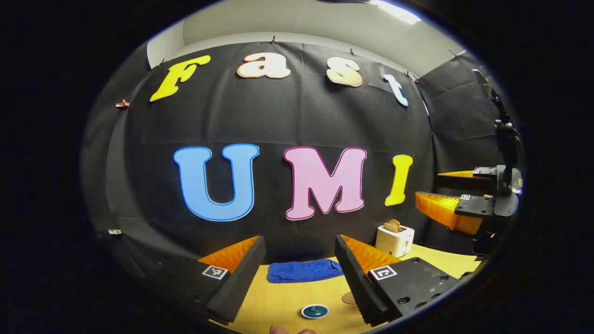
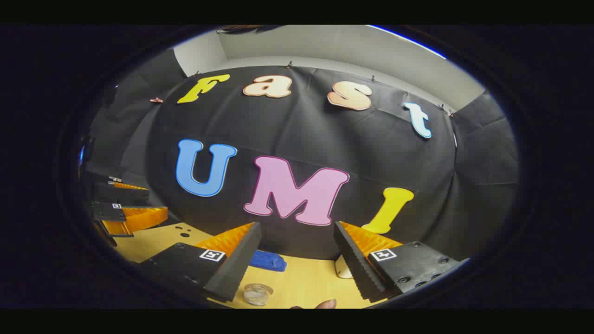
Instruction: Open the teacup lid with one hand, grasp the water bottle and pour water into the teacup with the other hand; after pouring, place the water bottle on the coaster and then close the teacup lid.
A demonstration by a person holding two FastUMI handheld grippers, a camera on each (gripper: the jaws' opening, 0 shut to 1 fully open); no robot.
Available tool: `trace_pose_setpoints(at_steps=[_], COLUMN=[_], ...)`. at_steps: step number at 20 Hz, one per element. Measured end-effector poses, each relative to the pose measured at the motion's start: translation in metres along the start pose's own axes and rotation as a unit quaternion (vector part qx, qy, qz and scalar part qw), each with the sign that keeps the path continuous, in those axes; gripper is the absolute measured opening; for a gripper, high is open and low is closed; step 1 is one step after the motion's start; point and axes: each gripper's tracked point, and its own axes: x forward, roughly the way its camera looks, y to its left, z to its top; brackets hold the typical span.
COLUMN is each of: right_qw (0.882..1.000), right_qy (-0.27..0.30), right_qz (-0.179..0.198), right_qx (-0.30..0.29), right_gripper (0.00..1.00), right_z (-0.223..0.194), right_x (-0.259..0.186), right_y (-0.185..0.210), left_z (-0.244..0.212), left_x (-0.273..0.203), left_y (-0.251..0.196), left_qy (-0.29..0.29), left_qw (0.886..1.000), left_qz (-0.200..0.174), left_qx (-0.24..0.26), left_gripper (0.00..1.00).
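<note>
In the left gripper view, a dark teal round teacup lid [image 1: 315, 311] sits low on the yellow table, seen from above. A brown coaster [image 1: 348, 298] lies just right of it, partly behind my finger. My left gripper [image 1: 299, 237] is open and empty, raised above and short of the lid. In the right gripper view, a clear round thing [image 2: 257, 293], which looks like the water bottle's top, stands below my open, empty right gripper [image 2: 297, 225]. The right gripper [image 1: 427, 184] also hangs open at the far right, and the left gripper [image 2: 157, 200] at the far left.
A folded blue cloth [image 1: 301, 270] [image 2: 267, 260] lies at the back of the table by the black wall. A white toaster [image 1: 394, 239] with toast stands at the back right; its edge [image 2: 342, 268] shows beside my right finger. A person's fingertips [image 1: 278, 330] show at the bottom.
</note>
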Motion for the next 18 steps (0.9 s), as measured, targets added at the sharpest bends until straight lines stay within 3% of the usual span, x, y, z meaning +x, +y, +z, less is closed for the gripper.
trace_pose_setpoints(at_steps=[18], right_qw=[1.0], right_qy=[0.003], right_qz=[0.009], right_qx=[0.015], right_gripper=[0.97], right_z=[-0.005], right_x=[0.0], right_y=[0.01], left_z=[-0.01], left_x=[0.003], left_y=[-0.002], left_qy=[0.013], left_qw=[1.0], left_qz=[-0.004], left_qx=[-0.004], left_gripper=[0.95])
